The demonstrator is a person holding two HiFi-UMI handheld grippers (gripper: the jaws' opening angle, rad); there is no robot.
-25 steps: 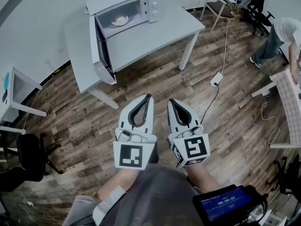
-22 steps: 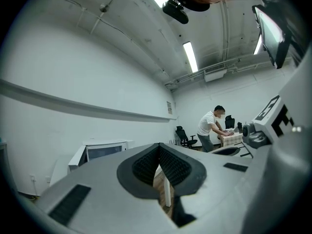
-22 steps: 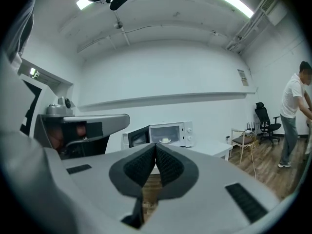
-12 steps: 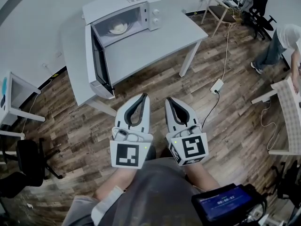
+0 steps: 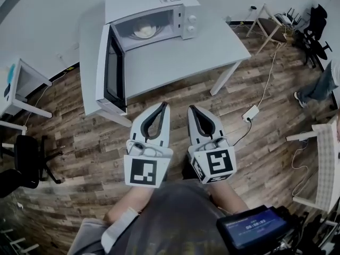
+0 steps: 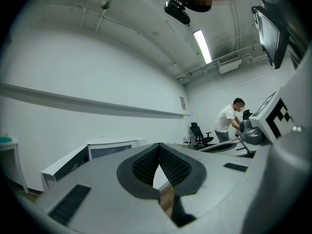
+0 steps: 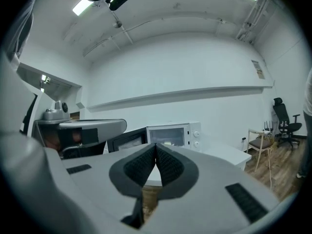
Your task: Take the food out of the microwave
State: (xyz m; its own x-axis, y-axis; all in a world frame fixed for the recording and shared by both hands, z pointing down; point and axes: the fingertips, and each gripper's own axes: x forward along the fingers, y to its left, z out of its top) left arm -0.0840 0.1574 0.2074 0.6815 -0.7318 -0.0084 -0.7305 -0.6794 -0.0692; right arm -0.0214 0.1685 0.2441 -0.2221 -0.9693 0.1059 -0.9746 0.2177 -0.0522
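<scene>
While the boxy white microwave [image 5: 149,1] stands on the smooth grey table [image 5: 180,54] with its door [image 5: 109,70] swung wide, a pale round plate of food [image 5: 144,32] is seen inside its cavity. The left gripper [image 5: 163,106] and right gripper [image 5: 191,109] are closed and empty (ribbed dark pads pressed together), short of the table, above wood-plank flooring [image 5: 69,137].

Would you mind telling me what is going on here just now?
A person holds the left gripper and the right gripper side by side above the wood floor, both shut and empty, short of the white table. On it the microwave stands with its door swung open, and the plate of food sits inside, untouched.
</scene>
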